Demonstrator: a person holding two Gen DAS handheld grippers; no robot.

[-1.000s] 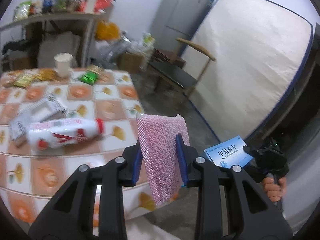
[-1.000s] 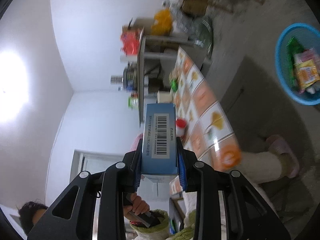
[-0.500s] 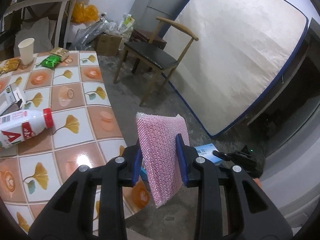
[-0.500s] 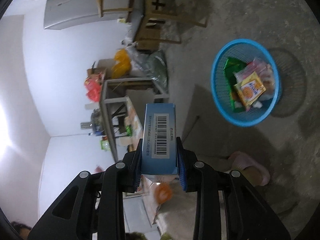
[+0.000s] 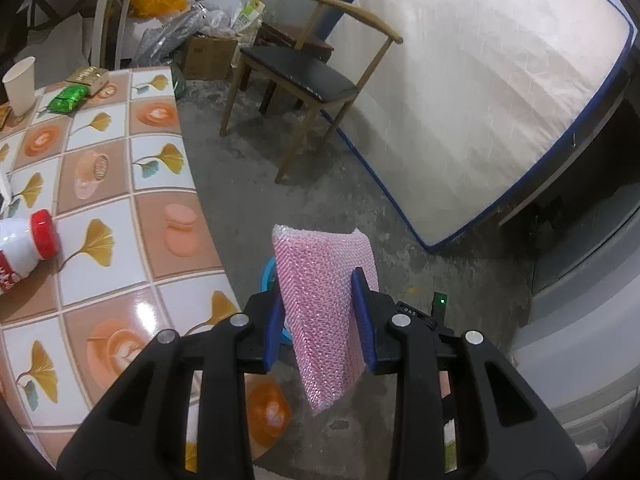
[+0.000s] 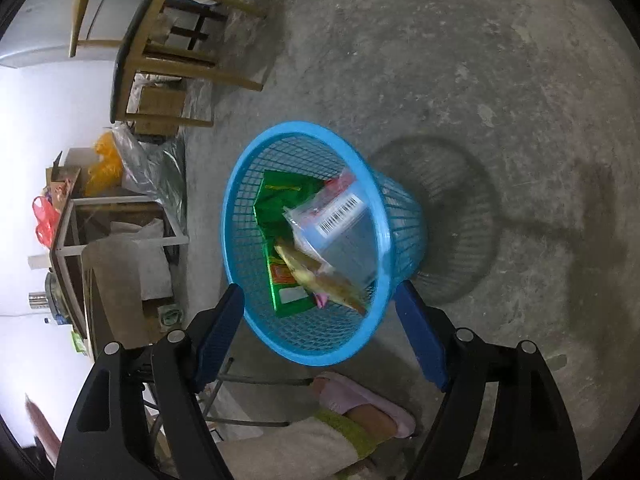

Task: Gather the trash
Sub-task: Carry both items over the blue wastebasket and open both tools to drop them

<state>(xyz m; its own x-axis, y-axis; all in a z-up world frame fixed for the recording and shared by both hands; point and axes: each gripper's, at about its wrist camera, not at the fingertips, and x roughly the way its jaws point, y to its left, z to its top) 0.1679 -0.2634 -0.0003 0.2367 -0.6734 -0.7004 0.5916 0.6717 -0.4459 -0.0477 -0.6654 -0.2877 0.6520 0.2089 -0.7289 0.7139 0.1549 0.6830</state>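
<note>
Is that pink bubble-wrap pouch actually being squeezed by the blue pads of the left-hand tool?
Touching. In the left wrist view, both blue pads of the left gripper press the sides of the pink bubble-wrap pouch, which hangs between them.

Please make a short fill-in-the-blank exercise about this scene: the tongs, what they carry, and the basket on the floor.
1. The left tongs are closed on a pink ______ wrap pouch.
2. The right tongs have just been opening and stand ______ above the round blue plastic mesh basket.
3. The light blue cardboard box with a barcode is now inside the ______.
4. A white bottle with a ______ cap lies on the tiled table.

Missing words: bubble; empty; basket; red
</note>
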